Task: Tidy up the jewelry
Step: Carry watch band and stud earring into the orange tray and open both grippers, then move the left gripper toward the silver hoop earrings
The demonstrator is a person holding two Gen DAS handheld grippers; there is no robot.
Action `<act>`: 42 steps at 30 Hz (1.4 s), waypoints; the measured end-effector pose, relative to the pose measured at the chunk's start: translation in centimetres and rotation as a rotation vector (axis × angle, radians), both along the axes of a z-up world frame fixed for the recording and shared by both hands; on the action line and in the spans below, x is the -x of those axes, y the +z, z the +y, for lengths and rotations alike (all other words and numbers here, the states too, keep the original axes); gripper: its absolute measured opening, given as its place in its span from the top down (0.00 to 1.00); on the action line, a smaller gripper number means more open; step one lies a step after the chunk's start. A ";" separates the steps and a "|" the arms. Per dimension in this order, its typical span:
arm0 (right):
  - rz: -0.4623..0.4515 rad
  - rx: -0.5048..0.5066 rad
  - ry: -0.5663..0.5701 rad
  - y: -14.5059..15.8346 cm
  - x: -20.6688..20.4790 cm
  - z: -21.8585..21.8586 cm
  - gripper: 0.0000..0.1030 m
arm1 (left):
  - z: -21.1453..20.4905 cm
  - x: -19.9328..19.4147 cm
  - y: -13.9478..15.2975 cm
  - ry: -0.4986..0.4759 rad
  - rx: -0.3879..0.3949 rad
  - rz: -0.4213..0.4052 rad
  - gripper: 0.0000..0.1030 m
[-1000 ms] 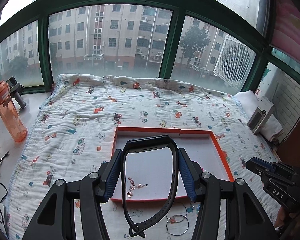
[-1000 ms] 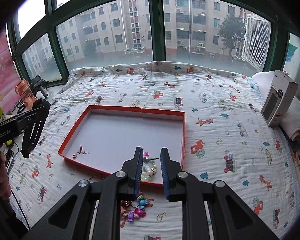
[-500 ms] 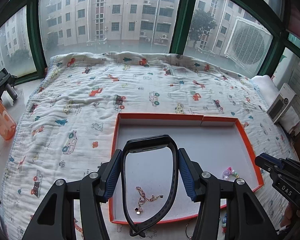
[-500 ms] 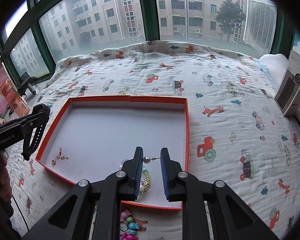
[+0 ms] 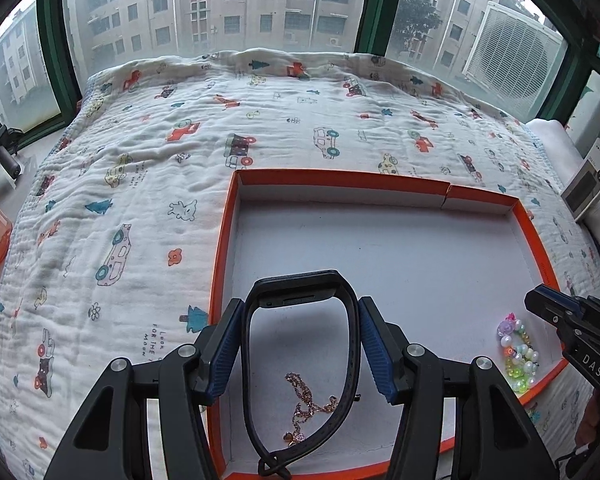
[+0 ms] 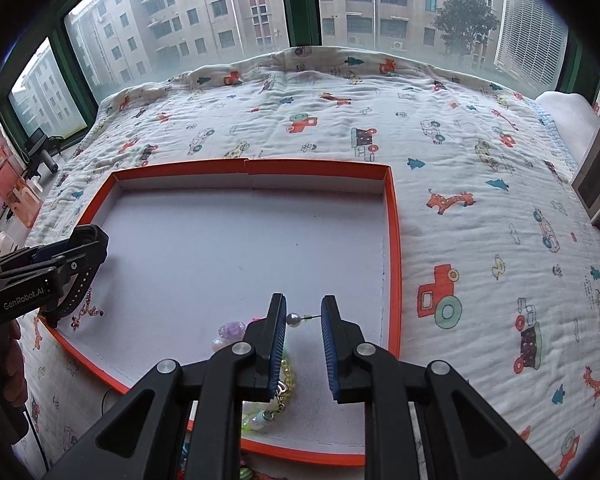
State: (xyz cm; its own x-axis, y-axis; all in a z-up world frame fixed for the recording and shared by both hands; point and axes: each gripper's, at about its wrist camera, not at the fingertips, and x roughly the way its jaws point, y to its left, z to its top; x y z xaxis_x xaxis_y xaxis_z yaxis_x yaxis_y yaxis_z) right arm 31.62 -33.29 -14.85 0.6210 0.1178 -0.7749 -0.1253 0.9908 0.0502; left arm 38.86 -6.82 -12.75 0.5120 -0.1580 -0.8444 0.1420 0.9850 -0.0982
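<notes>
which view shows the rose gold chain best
Left wrist view: the rose gold chain lies close up in the orange tray, links and pendant visible. In the right wrist view it is small, partly behind the left tongs.

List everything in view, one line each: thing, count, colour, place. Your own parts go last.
blanket: one, white with cartoon print, covers the bed
tray: one, orange rim, white inside, on the blanket
chain necklace: one, rose gold, tray's near left corner
bead bracelet: one, pastel, tray's near right corner
wristband: one, black, between the left fingers
pearl pin: one, white, between the right fingers
bottle: one, orange, left of the bed
box: one, white, right of the bed
left gripper: black, blue pads, over the tray
right gripper: black, blue pads, over the tray
</notes>
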 end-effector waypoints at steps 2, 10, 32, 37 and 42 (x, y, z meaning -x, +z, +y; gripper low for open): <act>0.001 0.005 -0.002 -0.2 -0.1 0.1 0.80 | -0.2 -0.1 -0.1 -0.011 -0.005 -0.004 0.40; 0.007 -0.001 -0.007 -0.6 -0.4 -0.1 0.80 | -0.8 -0.5 -1.0 -0.024 -0.015 0.021 0.37; -0.064 -0.009 -0.015 3.1 4.8 -0.5 0.52 | -0.5 9.8 4.7 -0.081 0.047 0.001 0.36; -0.062 0.006 -0.003 3.0 6.5 -0.4 0.52 | -2.7 14.2 3.8 -0.148 0.065 0.045 0.36; -0.056 0.016 0.016 2.6 8.0 -0.7 0.52 | -5.1 16.6 2.2 -0.205 0.052 0.083 0.36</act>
